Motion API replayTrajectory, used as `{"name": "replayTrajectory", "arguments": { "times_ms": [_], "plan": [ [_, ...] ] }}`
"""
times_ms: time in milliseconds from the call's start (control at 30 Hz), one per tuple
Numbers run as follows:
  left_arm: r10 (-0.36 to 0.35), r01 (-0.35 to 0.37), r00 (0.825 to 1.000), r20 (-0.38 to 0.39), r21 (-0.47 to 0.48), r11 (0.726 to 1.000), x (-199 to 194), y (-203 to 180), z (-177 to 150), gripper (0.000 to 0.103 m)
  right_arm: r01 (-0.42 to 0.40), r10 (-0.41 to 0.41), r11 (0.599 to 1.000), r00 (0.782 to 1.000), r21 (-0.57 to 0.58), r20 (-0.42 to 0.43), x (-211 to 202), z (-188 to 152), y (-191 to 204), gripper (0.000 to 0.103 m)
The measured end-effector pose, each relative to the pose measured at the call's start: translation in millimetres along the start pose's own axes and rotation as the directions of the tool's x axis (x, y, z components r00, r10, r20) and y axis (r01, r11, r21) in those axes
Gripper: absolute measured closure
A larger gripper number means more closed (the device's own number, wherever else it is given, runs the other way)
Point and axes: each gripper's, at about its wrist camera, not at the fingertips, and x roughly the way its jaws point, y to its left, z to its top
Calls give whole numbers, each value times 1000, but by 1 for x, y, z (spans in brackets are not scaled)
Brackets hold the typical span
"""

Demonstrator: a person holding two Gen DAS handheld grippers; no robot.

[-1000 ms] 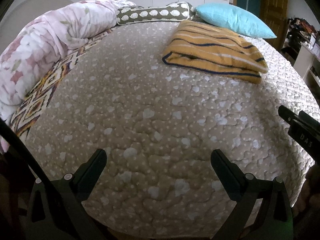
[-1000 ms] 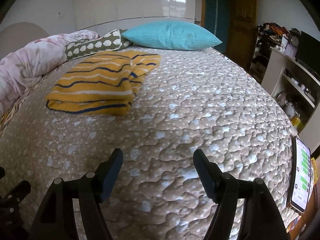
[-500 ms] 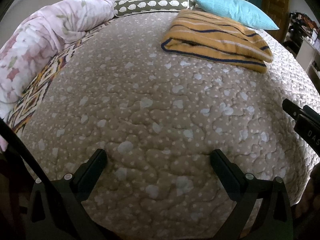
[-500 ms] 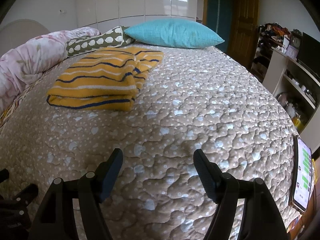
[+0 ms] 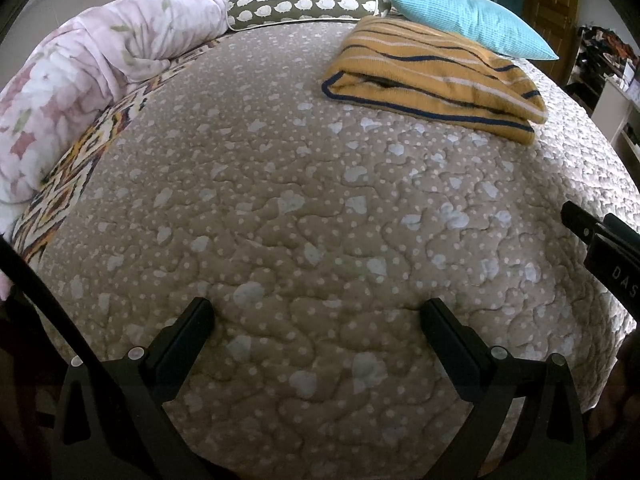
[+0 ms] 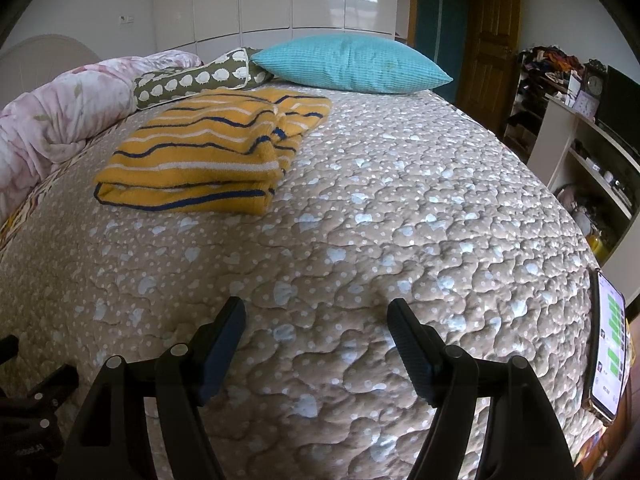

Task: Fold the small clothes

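Fingers of both the left gripper [image 5: 318, 320] and right gripper [image 6: 316, 320] stay spread and empty, now nearer the folded striped garment [image 6: 208, 156] lying well ahead of them, so folding looks finished.

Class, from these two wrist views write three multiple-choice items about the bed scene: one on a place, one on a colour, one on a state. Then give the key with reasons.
1. Where does the folded yellow knit garment with navy stripes lie?
A. on the shelf
B. on the quilted beige bedspread, near the pillows
C. on the floor

2. What colour is the plain ribbed pillow?
A. red
B. turquoise
C. black

3. How do the left gripper and right gripper stand?
A. both open, empty
B. both clamped on cloth
C. one holding the pillow

Key: B, it rests on the bedspread; B, its cover is turquoise; A, gaps show between both pairs of fingers.
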Motion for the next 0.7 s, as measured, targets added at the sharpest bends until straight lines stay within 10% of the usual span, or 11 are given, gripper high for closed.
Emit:
{"name": "replayTrajectory", "arguments": {
  "times_ms": [700],
  "plan": [
    [-15,15,999,43,1,1000,2,1,-2,0,3,-3,1000,1000,-20,2,0,-2,8,22]
  ]
}}
